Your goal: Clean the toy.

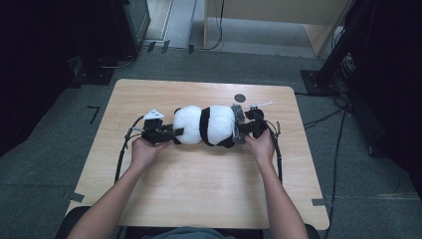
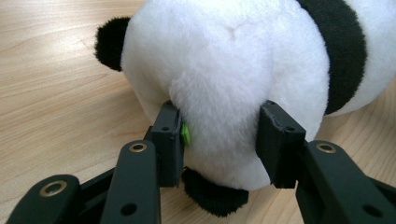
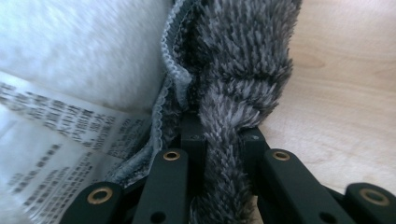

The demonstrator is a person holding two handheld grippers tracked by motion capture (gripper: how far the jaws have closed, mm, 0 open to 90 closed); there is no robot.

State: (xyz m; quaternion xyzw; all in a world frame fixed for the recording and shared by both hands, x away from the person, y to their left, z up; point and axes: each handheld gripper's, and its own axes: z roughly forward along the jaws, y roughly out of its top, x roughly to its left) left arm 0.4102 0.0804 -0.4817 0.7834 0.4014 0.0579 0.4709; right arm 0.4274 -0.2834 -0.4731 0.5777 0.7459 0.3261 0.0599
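High view looks down from above; both gripper views sit close (sharing the plush panda [image 1: 206, 125])

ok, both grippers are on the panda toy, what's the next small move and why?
Probably draw the right gripper toward the toy panda, sliding the grey furry cloth further on. The left gripper clamps the white head, anchoring it; the right pinches the cloth, bunched at the panda's rear end.
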